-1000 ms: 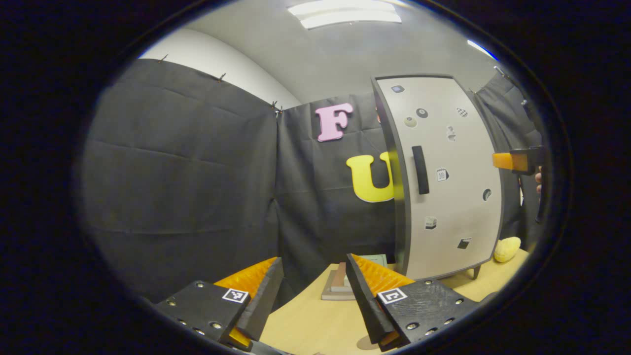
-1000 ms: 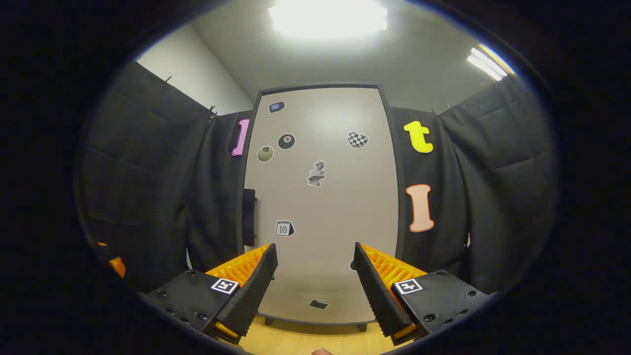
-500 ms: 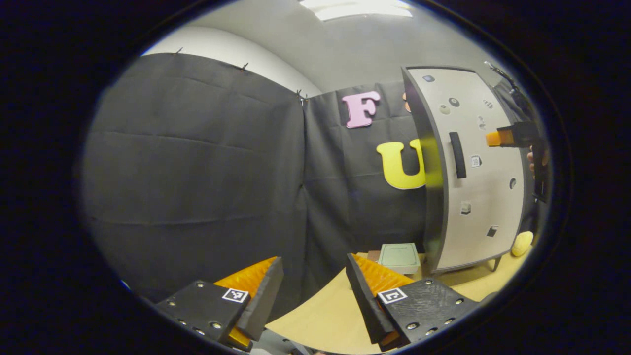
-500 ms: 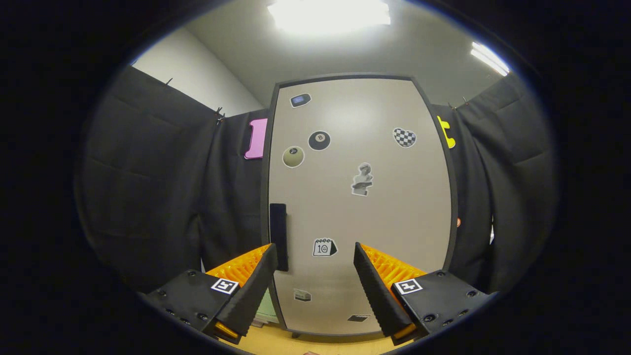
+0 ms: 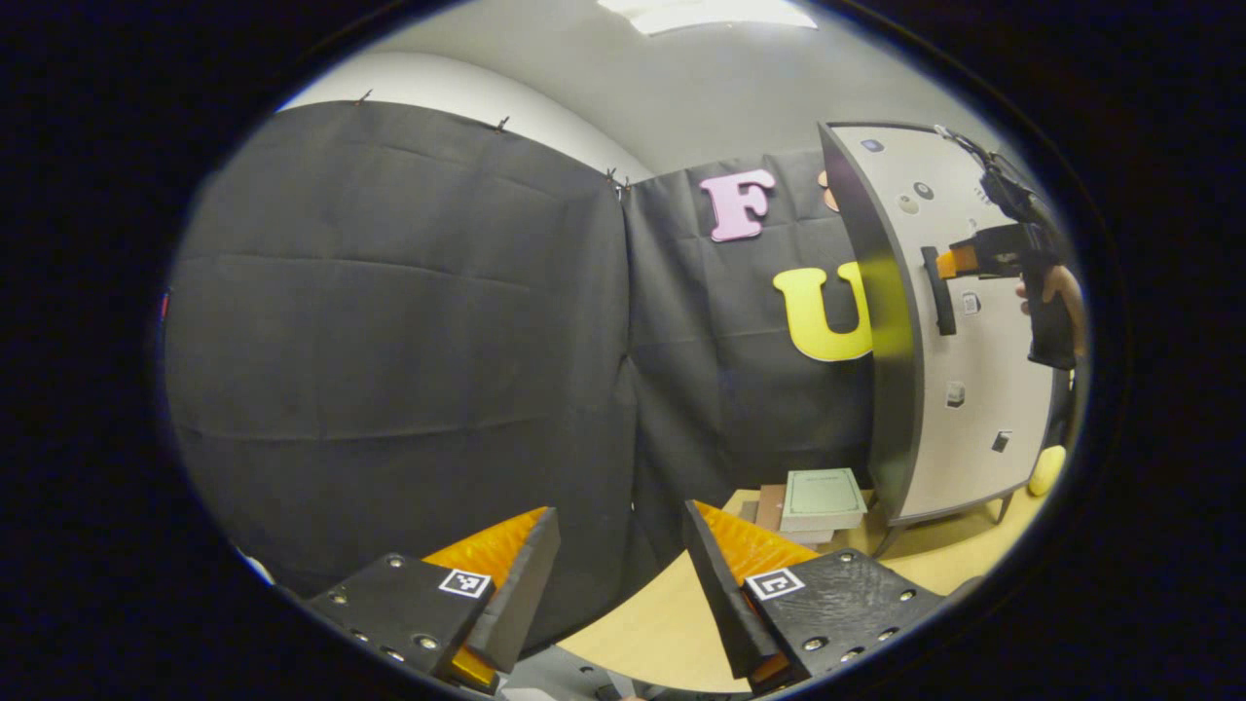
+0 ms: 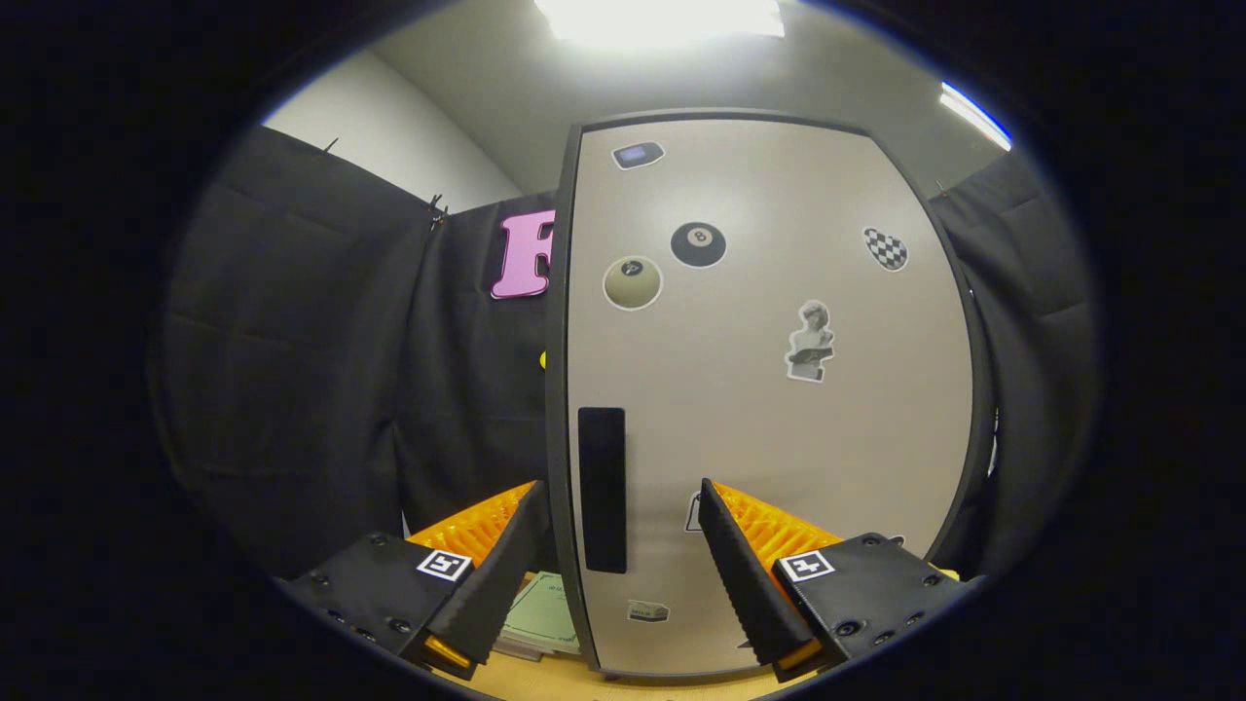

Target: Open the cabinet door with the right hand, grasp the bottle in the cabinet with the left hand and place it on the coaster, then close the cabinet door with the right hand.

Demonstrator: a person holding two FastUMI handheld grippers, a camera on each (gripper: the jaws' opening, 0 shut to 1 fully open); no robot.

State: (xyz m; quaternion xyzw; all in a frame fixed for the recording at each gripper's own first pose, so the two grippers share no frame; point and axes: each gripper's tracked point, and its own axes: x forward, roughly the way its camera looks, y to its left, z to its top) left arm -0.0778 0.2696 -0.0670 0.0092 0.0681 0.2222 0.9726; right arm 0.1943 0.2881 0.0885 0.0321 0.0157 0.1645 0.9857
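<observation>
Left gripper (image 5: pixel 618 574) spread wide, holding nothing, low over the table edge (image 5: pixel 662 633); cabinet door (image 5: pixel 973 389) far right, its vertical handle (image 5: pixel 939 290) just ahead of the right gripper (image 5: pixel 959 261), so right is nearer. Books (image 5: pixel 818 501) beside cabinet. Right gripper view: right gripper (image 6: pixel 623 555) gaping, handle (image 6: pixel 602 487) upright between fingers, not yet pinched. Door closed; bottle presumably inside, hidden.

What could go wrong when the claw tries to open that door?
The right claw is open with the handle between its fingers, not gripped yet. The handle is slim and sits at the door's left edge, so the claw might slip off or bump the edge. The books lie close by the cabinet, so a swinging door might knock them.
</observation>
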